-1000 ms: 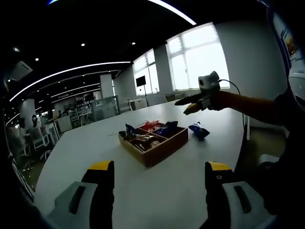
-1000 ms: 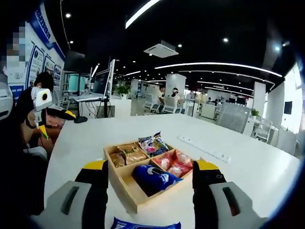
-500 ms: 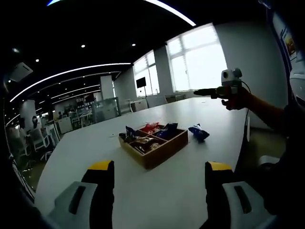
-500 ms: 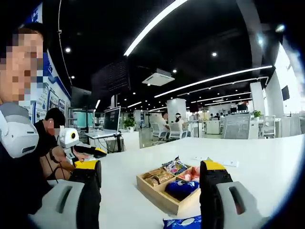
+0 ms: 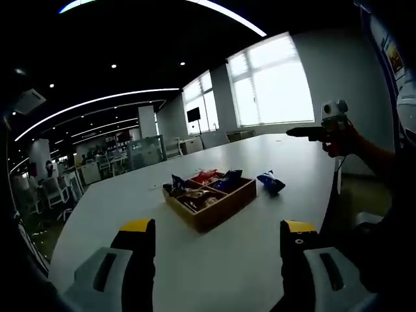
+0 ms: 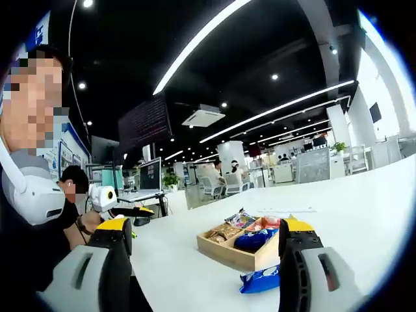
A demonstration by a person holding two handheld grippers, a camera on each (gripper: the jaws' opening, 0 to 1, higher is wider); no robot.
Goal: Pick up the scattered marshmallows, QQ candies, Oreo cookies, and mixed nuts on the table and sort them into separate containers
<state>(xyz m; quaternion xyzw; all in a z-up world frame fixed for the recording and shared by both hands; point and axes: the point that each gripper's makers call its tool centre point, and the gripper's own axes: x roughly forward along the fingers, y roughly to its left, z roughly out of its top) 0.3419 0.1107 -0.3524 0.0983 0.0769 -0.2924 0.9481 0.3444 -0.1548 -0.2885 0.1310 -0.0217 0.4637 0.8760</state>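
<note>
A wooden compartment tray (image 5: 218,207) (image 6: 235,256) stands on the white table (image 5: 260,253), holding red, blue, brown and mixed-colour snack packets. A blue packet (image 5: 271,181) (image 6: 260,280) lies on the table beside the tray. My left gripper (image 5: 218,226) is open and empty, well short of the tray; it also appears at the left of the right gripper view (image 6: 127,210). My right gripper (image 6: 205,225) is open and empty, raised above the table. In the left gripper view a hand holds the right gripper (image 5: 318,132) in the air at the right, beyond the blue packet.
The table edge (image 5: 328,188) runs close to the person's body on the right. A seated person (image 6: 70,190) is at the table's far left. Desks, chairs and monitors (image 6: 151,177) fill the office behind; windows (image 5: 273,81) line one wall.
The right gripper has lifted and drawn away from the tray towards the table edge, its view tilting upward. The left gripper, tray and blue packet have stayed put.
</note>
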